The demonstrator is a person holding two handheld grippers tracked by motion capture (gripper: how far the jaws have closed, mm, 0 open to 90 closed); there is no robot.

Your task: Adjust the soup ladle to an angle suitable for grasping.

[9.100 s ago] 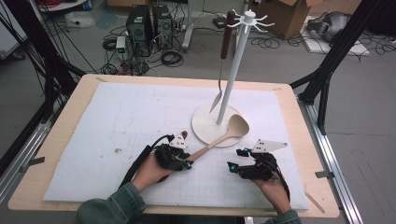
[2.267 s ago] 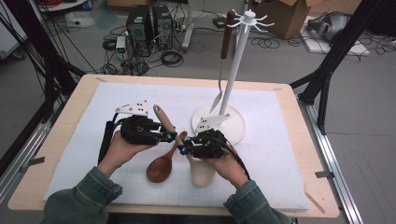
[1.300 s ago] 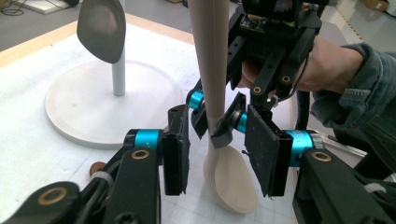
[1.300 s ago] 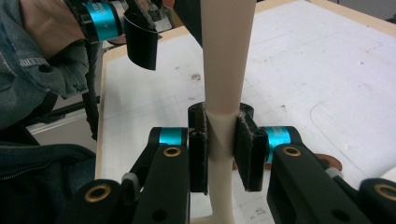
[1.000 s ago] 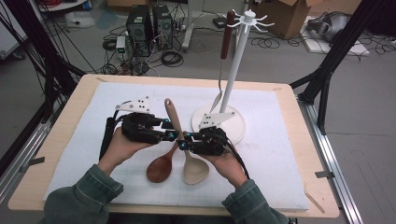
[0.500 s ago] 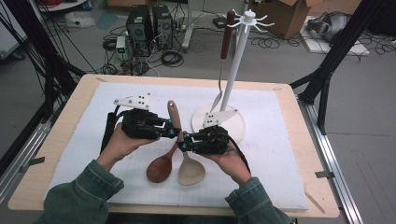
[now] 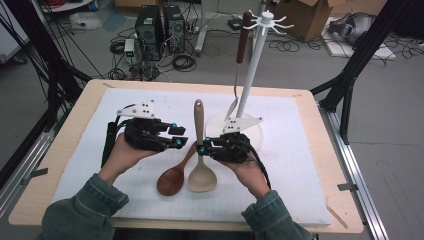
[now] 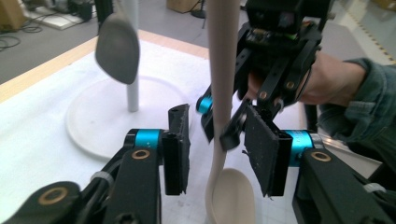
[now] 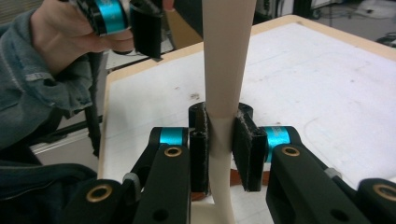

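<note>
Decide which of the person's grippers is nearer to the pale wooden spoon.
Right. The right gripper is clamped on the pale wooden spoon at its handle. The left gripper hangs just beside that handle, jaws apart and not pressing it.

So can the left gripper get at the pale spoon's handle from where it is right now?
Probably yes: the left gripper stands open with the pale spoon handle between its jaws, untouched. The right gripper grips lower down, leaving the upper handle free.

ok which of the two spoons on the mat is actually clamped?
The pale wooden spoon: the right gripper is shut on its handle. The dark brown spoon beside it lies free; the left gripper is open.
</note>
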